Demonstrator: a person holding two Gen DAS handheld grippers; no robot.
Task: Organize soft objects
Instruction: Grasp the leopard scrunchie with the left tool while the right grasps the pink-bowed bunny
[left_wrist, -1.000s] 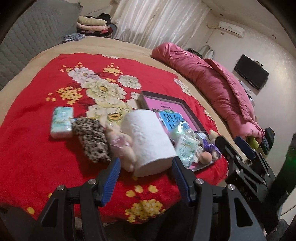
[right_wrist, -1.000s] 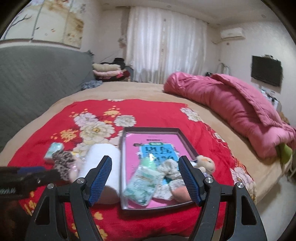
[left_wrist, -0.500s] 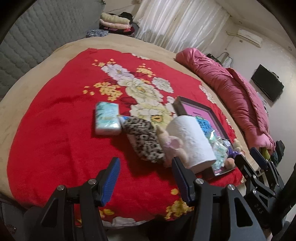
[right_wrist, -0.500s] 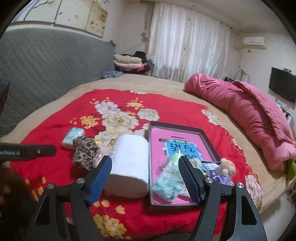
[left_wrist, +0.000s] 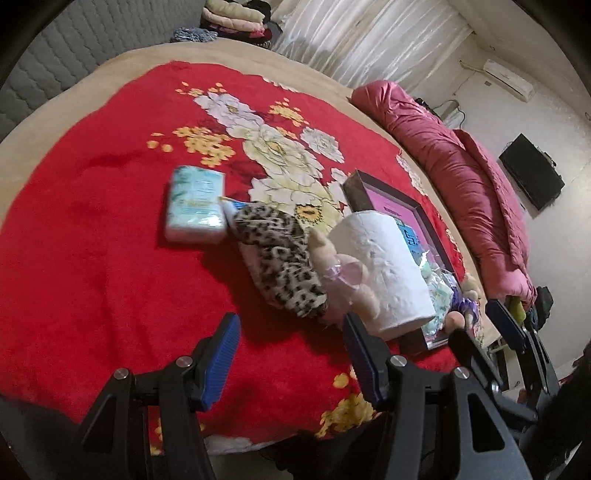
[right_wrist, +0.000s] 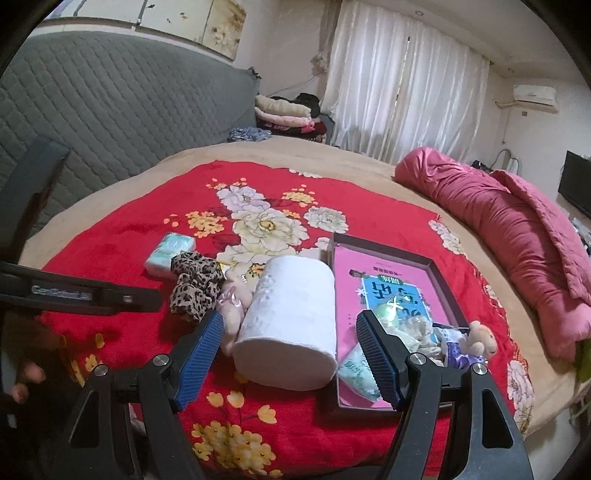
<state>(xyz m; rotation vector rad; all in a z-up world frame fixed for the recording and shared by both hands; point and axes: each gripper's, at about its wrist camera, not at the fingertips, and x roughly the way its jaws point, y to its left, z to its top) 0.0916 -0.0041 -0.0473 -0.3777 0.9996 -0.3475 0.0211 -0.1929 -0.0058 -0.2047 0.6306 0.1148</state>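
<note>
On the red floral blanket (left_wrist: 92, 258) lie a tissue pack (left_wrist: 194, 204), a leopard-print cloth (left_wrist: 282, 254), a small pink plush (left_wrist: 343, 284) and a white paper roll (left_wrist: 384, 269). A dark box (right_wrist: 439, 273) with a pink bottom holds a tissue pack (right_wrist: 356, 369), a small bear (right_wrist: 480, 338) and other soft items. My left gripper (left_wrist: 291, 358) is open and empty, just short of the leopard cloth. My right gripper (right_wrist: 290, 354) is open and empty, in front of the paper roll (right_wrist: 291, 321). The right view also shows the leopard cloth (right_wrist: 195, 284) and the tissue pack (right_wrist: 168, 253).
A rolled pink quilt (right_wrist: 517, 229) lies along the bed's right side. A grey padded headboard (right_wrist: 110, 110) is at the left. Folded clothes (right_wrist: 284, 114) are stacked at the back by white curtains. The bed's front edge is just under both grippers.
Both grippers have swung left across the bed. The left view now centres on the leopard cloth and the tissue pack. The right view has the paper roll between its fingers. Nothing on the bed moved.
</note>
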